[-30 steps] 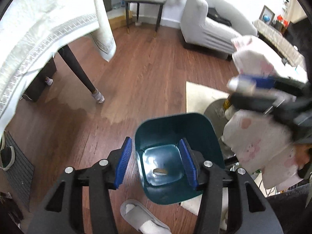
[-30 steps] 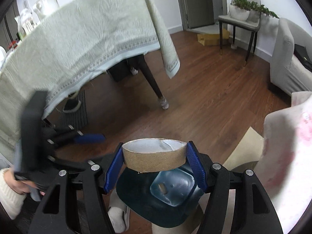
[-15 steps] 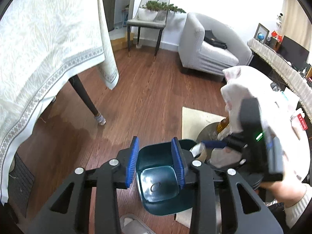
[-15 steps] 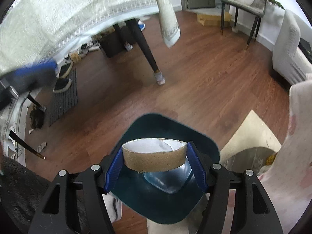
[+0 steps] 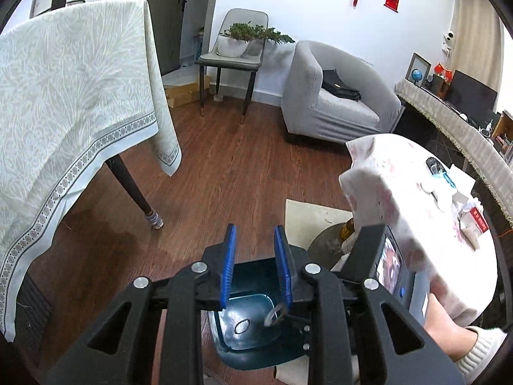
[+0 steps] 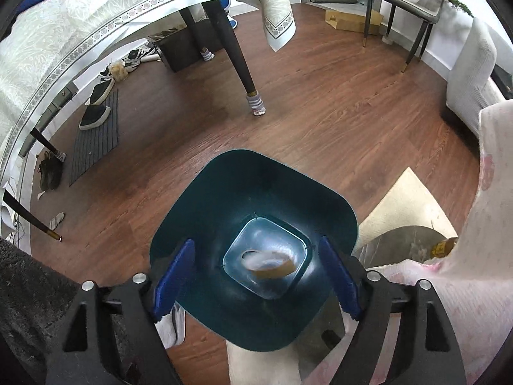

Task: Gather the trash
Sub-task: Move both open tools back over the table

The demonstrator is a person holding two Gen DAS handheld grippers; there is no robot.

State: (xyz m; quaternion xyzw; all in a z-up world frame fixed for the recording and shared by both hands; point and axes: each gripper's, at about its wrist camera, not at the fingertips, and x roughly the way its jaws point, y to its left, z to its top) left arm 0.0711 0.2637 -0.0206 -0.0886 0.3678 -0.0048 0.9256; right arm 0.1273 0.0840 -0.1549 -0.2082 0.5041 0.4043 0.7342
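A dark teal trash bin (image 6: pixel 253 221) stands on the wood floor, seen from above in the right wrist view. A brown cardboard tape ring (image 6: pixel 269 261) is inside it near the bottom, blurred. My right gripper (image 6: pixel 256 276) is open and empty above the bin's near rim. In the left wrist view the bin (image 5: pixel 256 337) is low in the frame and the ring (image 5: pixel 274 316) shows inside it. My left gripper (image 5: pixel 255 266) is empty, its blue pads a narrow gap apart, above the bin's far edge. The right gripper's body (image 5: pixel 384 276) shows at its right.
A table with a pale green cloth (image 5: pixel 64 112) and dark leg (image 5: pixel 134 189) stands left. A round table with a pink-patterned cloth (image 5: pixel 416 199) is right. A cream mat (image 6: pixel 404 205), grey armchair (image 5: pixel 336 96), chair with plants (image 5: pixel 234 51), and slipper (image 6: pixel 171 327) are nearby.
My right gripper opened and the cardboard ring dropped into the bin. My left gripper rose and tilted up, and its jaws narrowed.
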